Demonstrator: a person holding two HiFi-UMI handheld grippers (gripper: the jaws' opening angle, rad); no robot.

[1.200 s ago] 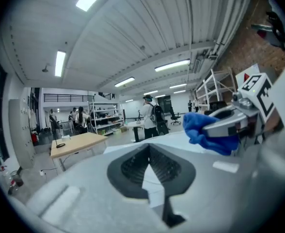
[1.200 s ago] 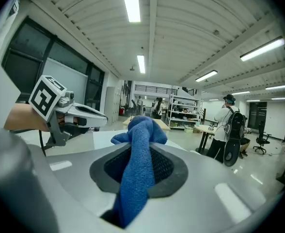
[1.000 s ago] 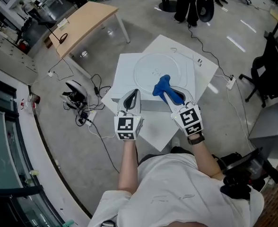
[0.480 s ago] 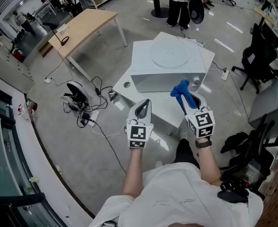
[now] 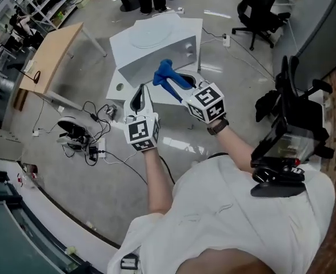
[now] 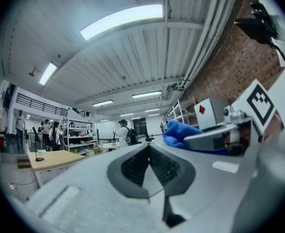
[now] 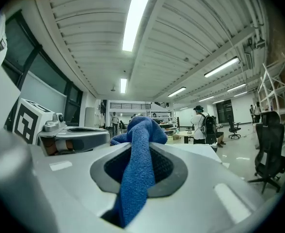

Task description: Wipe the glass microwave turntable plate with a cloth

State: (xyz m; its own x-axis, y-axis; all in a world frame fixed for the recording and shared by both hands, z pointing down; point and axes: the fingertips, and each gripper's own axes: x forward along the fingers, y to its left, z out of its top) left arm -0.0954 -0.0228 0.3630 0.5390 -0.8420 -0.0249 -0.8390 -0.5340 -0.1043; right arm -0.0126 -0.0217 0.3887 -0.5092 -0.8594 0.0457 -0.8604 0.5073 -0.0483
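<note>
A blue cloth [image 5: 168, 74], bunched and twisted, is clamped between the jaws of the right gripper [image 5: 179, 87]; its thick end sticks out past the tips [image 7: 135, 130]; the clear round glass plate [image 5: 152, 37] lies flat on top of a white box [image 5: 156, 59], farther off, apart from the cloth.

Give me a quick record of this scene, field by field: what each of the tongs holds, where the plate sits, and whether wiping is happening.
left tongs: shut, nothing between them
right tongs: shut on the blue cloth
glass plate: lying flat on top of the white box
contact: cloth held in the air, apart from the plate
wiping: not under way
</note>
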